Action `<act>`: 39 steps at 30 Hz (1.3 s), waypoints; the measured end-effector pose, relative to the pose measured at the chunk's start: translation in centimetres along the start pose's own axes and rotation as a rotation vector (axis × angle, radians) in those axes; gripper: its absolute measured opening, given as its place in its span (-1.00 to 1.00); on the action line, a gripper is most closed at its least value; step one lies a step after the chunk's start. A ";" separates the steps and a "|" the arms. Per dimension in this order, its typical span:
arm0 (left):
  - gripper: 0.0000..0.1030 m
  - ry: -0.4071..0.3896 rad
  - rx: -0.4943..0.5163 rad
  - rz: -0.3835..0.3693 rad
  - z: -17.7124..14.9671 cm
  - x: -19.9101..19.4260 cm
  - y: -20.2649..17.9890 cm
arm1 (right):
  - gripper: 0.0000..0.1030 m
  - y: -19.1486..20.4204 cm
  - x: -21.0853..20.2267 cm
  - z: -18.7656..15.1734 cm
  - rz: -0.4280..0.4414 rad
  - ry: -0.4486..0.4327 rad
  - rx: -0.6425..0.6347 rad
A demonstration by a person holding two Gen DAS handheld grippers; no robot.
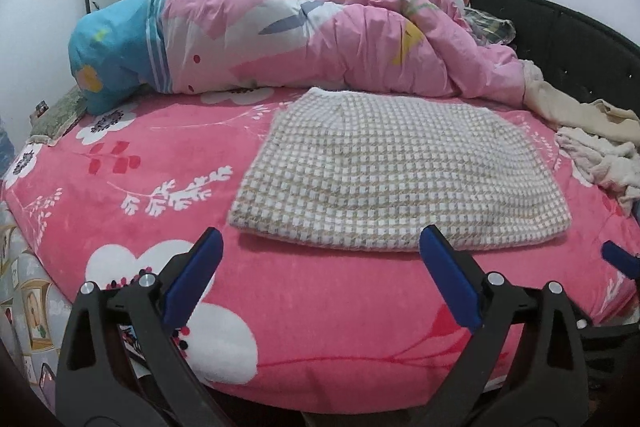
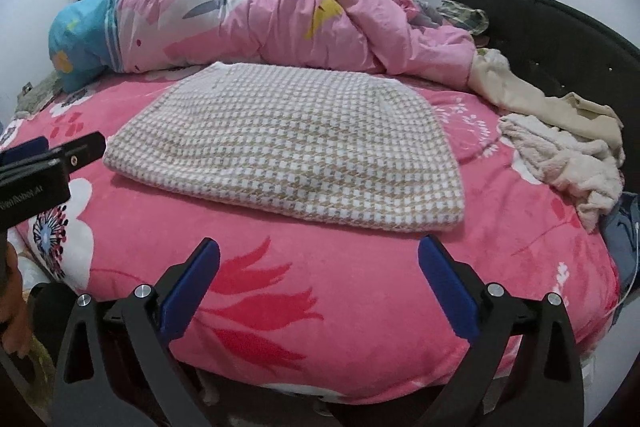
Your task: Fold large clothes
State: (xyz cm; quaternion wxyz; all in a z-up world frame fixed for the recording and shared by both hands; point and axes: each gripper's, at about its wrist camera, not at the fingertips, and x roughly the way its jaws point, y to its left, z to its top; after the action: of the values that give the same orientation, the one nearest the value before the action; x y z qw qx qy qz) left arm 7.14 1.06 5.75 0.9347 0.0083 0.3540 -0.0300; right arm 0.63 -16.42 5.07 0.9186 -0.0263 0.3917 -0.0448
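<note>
Lying folded flat on the pink bedsheet (image 1: 132, 195), the checked garment (image 1: 392, 179) is held by neither left gripper (image 1: 320, 247) nor right gripper (image 2: 320, 255), both spread wide and empty; its layers could be dragged apart if snagged

Item count: one folded checked garment (image 1: 396, 171) at centre; one pink duvet (image 1: 320, 43) at 12 o'clock; two cream garments (image 2: 560, 143) heaped at 3 o'clock.
</note>
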 end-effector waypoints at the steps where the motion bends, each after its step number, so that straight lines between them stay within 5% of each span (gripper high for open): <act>1: 0.85 0.003 0.018 0.010 -0.2 0.0 -0.2 | 0.88 -0.1 0.0 0.0 -0.001 0.001 0.005; 15: 0.85 0.161 -0.022 -0.044 -2.4 2.3 -0.2 | 0.88 -0.4 0.4 -0.6 -0.018 0.048 0.054; 39: 0.85 0.212 0.012 -0.064 -3.1 3.0 -3.6 | 0.88 -2.4 3.0 -0.5 -0.031 0.128 0.112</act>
State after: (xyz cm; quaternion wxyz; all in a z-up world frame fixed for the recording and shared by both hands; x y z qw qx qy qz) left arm 7.09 -2.53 1.49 0.8905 0.0056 0.4509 -0.0608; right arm 2.20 -19.12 2.79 0.8909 0.0219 0.4461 -0.0826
